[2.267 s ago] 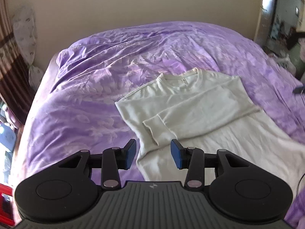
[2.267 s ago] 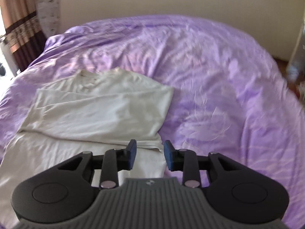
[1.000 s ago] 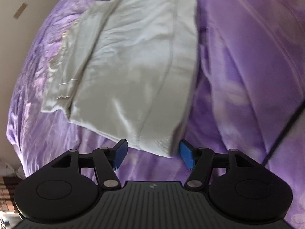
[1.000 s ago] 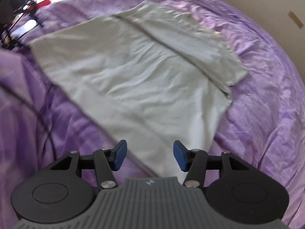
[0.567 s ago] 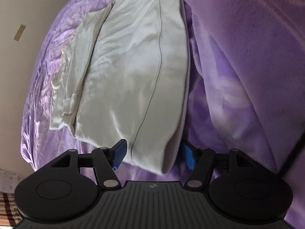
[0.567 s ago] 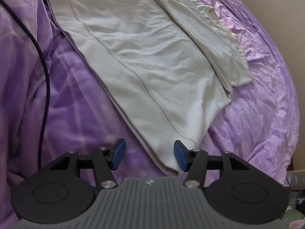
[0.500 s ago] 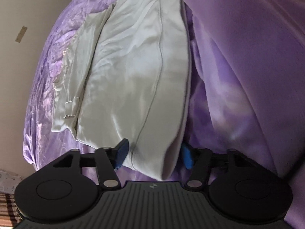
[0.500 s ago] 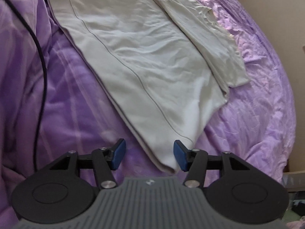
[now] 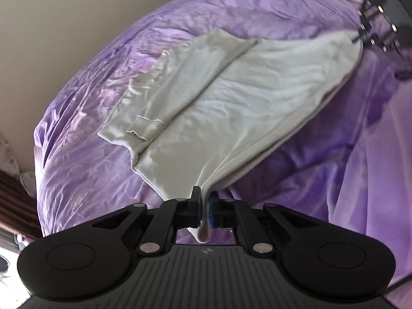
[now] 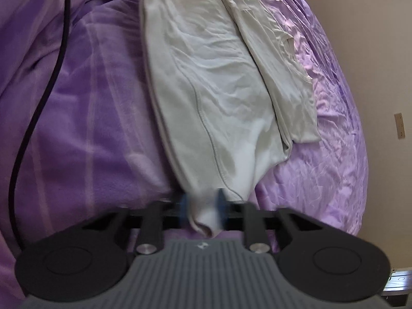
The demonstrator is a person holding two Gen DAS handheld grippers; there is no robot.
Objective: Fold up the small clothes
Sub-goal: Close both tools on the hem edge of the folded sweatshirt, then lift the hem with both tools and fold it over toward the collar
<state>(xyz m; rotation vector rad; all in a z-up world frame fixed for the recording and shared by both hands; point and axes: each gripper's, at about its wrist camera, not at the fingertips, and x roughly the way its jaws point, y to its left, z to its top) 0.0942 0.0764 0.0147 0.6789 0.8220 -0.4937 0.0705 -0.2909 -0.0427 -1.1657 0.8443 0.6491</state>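
Note:
A cream long-sleeved shirt (image 9: 231, 103) lies on the purple bedspread (image 9: 85, 149) with both sleeves folded across its chest. My left gripper (image 9: 204, 211) is shut on one bottom hem corner and lifts it off the bed. My right gripper (image 10: 202, 211) is shut on the other hem corner of the shirt (image 10: 219, 82); it also shows far right in the left wrist view (image 9: 360, 34). The hem hangs stretched between the two grippers.
A black cable (image 10: 38, 97) runs over a lilac blanket (image 10: 90, 103) at the near side of the bed. A beige wall (image 9: 64, 13) stands behind the bed. A dark curtain (image 9: 15, 206) is at the left.
Both grippers have closed on the shirt's hem corners and raised them off the bed. Before, both stood open around the hem.

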